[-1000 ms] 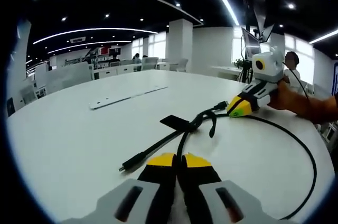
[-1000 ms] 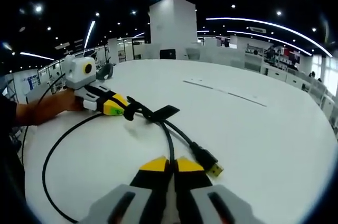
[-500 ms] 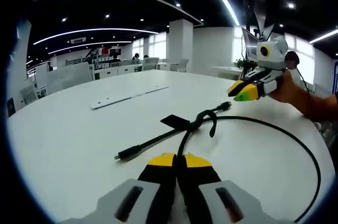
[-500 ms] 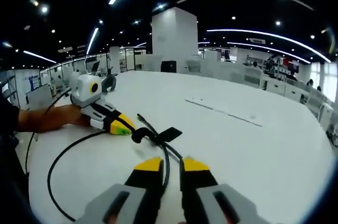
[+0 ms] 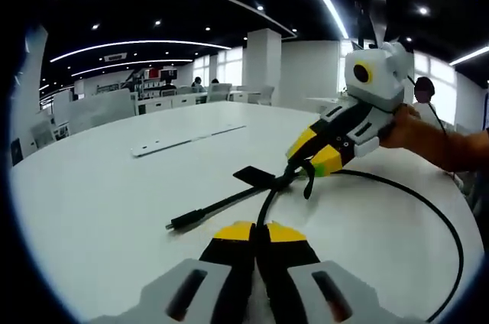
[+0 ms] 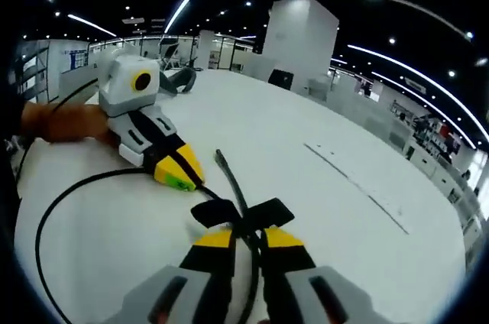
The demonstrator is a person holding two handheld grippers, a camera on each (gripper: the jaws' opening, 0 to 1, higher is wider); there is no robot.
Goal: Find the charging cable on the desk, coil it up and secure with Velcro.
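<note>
One cable (image 6: 229, 186), btwn right hand-held gripper (image 6: 248, 241) jaws

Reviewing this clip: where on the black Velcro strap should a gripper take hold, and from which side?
Probably the flat free tab of the black Velcro strap, which sticks out sideways from the black charging cable where its strands cross on the white round desk. Come from the tab's open side, away from the cable. The right gripper sits just short of it, jaws slightly apart; the left gripper is beside the loop.
</note>
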